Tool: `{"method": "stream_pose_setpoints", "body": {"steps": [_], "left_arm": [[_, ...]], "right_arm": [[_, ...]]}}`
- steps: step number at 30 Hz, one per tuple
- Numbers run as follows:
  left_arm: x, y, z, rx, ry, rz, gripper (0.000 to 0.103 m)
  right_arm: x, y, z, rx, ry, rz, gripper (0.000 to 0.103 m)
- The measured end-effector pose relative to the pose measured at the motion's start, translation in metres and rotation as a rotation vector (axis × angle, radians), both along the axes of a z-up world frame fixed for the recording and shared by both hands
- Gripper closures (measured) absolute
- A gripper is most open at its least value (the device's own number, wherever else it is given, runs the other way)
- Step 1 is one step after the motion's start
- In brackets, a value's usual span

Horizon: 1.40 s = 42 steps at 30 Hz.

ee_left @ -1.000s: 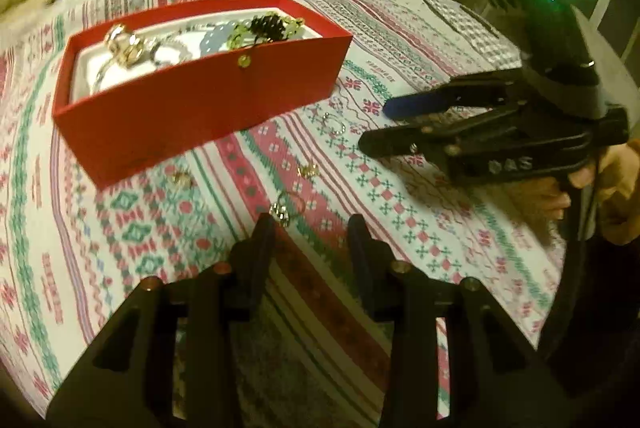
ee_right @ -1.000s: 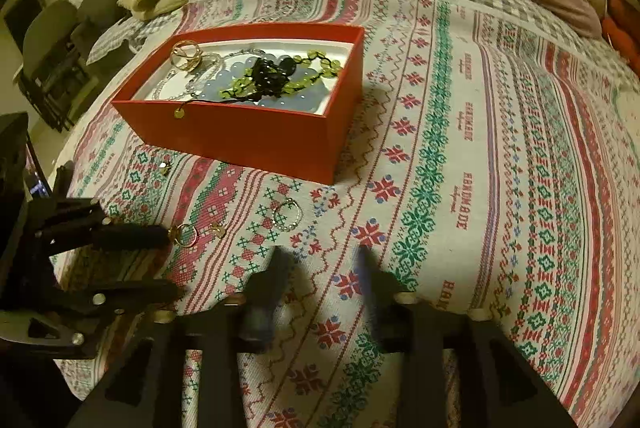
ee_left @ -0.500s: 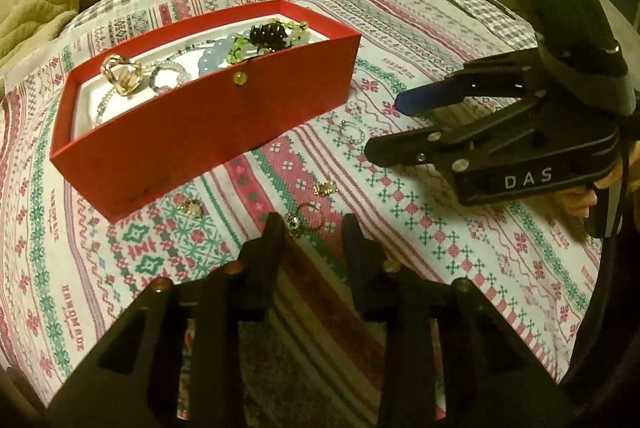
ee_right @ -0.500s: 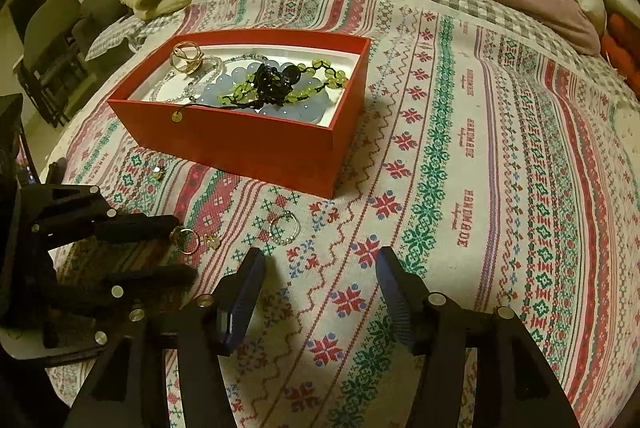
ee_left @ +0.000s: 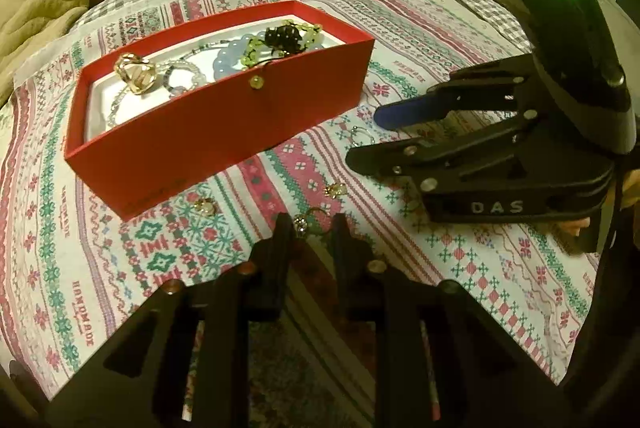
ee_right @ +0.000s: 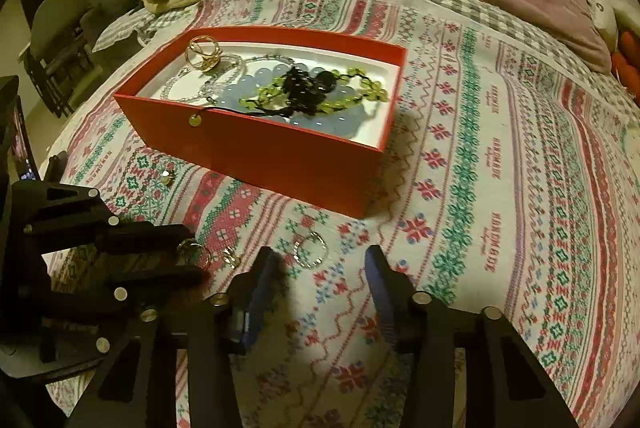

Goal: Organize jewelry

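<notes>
**Gold ring between the left jaws, not yet pinched**

Gold ring [ee_left: 310, 221] lies on the bedspread [ee_left: 460, 268] in front of the red box [ee_left: 224, 132]. The left gripper [ee_left: 309, 228] brackets it, jaws spread. To grip well, press low into the cloth, then squeeze slowly. The right gripper [ee_right: 320, 264], jaws wide apart, hovers near a silver ring [ee_right: 310, 249], also before the box.

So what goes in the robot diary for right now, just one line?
left gripper: open around gold ring | right gripper: open near silver ring | red box: holds beads
</notes>
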State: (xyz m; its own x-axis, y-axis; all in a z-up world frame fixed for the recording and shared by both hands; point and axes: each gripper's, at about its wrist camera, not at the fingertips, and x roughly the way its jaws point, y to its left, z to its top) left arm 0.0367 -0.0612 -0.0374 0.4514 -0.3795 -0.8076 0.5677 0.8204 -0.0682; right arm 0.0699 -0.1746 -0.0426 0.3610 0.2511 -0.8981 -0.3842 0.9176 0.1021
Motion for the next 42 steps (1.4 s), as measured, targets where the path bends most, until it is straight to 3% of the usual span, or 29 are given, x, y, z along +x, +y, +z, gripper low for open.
{"method": "stream_pose_setpoints", "body": {"steps": [5, 14, 25, 34, 42], "left_arm": [[-0.001, 0.001, 0.001, 0.008, 0.000, 0.003, 0.081], [0.000, 0.011, 0.012, -0.008, -0.007, 0.030, 0.081], [0.004, 0.023, 0.046, -0.054, -0.056, 0.082, 0.081], [0.026, 0.038, 0.064, -0.078, -0.081, 0.164, 0.081], [0.050, 0.042, 0.063, -0.074, -0.074, 0.233, 0.081]], "right_arm": [[0.001, 0.005, -0.001, 0.013, 0.011, 0.017, 0.088], [-0.003, 0.002, 0.008, 0.029, 0.007, 0.010, 0.088], [-0.008, 0.005, 0.049, 0.110, -0.065, 0.013, 0.088], [0.008, 0.004, 0.069, 0.133, -0.101, -0.043, 0.088], [0.029, 0.010, 0.066, 0.142, -0.088, -0.080, 0.088]]}}
